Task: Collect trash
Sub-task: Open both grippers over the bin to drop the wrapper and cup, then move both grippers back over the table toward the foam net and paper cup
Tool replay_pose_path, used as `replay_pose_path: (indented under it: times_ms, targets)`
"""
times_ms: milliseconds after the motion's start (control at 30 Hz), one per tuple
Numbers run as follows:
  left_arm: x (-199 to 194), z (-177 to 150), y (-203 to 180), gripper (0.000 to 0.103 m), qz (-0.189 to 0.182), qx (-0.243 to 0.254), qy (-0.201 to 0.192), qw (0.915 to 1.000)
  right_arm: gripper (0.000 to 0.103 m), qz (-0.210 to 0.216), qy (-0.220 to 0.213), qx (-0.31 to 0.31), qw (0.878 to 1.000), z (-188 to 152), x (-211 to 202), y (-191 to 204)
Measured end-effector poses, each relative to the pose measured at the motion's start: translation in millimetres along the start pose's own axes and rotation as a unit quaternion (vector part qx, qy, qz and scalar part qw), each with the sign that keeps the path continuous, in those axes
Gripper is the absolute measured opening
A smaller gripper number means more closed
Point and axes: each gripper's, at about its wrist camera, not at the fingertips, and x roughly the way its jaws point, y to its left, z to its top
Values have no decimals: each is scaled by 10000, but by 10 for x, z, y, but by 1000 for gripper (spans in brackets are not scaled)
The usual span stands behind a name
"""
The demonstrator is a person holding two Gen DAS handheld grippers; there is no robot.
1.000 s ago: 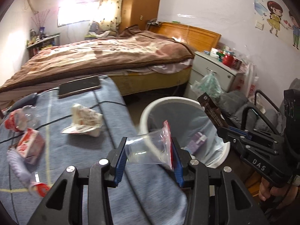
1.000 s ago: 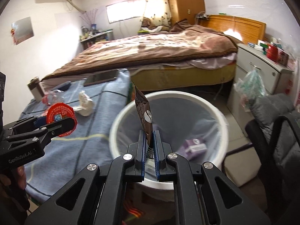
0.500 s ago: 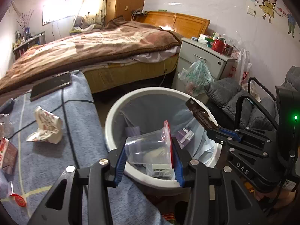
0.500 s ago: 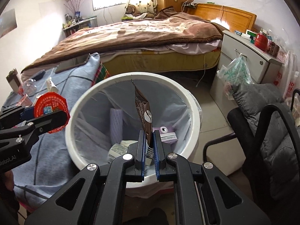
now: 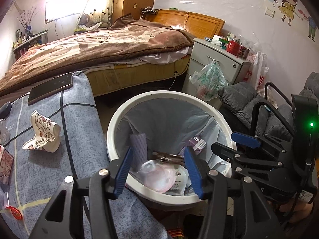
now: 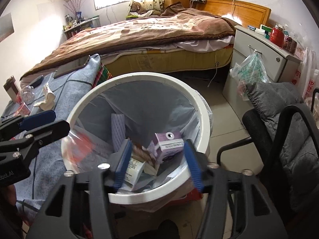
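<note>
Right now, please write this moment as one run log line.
left gripper: open, above bin | right gripper: open, above bin | cup: in bin | wrapper: in bin | crumpled paper: on table

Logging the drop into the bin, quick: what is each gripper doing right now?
Left gripper: open, holding nothing, over the bin.
Right gripper: open, holding nothing, over the bin.

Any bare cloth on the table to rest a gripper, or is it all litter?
Free: blue tablecloth between the crumpled wrapper and the trash bin, and the near strip below that wrapper. Crowded: left edge, with the red carton; the phone fills the far corner.
</note>
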Motion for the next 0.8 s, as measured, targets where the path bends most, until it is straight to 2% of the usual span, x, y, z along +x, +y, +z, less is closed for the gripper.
replay_pose_path:
  times_ms: [200, 800]
  targets:
    - [-87, -19, 52, 60, 11, -62, -67, 10000, 57, 6, -70, 68, 10000, 11, -57, 18]
    - [-571, -172, 457, 61, 302, -451, -447, 9975, 57, 138, -408, 6, 9991, 33, -250, 310]
